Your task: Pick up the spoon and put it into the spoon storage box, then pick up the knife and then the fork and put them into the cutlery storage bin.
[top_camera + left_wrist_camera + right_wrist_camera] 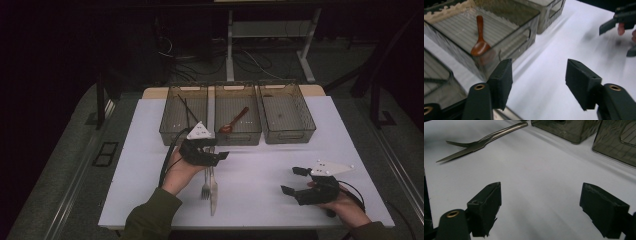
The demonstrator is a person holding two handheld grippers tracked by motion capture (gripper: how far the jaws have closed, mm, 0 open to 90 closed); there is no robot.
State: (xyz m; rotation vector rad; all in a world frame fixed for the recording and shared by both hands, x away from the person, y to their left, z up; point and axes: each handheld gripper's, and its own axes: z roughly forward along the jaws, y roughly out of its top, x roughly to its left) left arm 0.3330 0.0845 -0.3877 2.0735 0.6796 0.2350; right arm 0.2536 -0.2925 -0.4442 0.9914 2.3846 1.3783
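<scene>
A fork [205, 187] and a table knife [213, 192] lie side by side on the white table [260, 165], handles pointing toward the bins. My left gripper [220, 156] hovers over their handles, turned to the right. Its jaws stand open in the left gripper view [539, 80], with bare table between them. Just beyond it, a brown wooden spoon [479, 40] lies in the middle bin [524, 27]. My right gripper [292, 180] rests at the front right, open and holding nothing [541, 205]. From there the knife [456, 153] and fork [461, 144] lie crossed at the far left.
Three smoky see-through bins stand in a row at the back: the left bin [170, 132] holds black chopsticks [186, 111], the middle bin [237, 136] the spoon [235, 121], and the right bin [290, 135] looks bare. White table stretches between the two grippers.
</scene>
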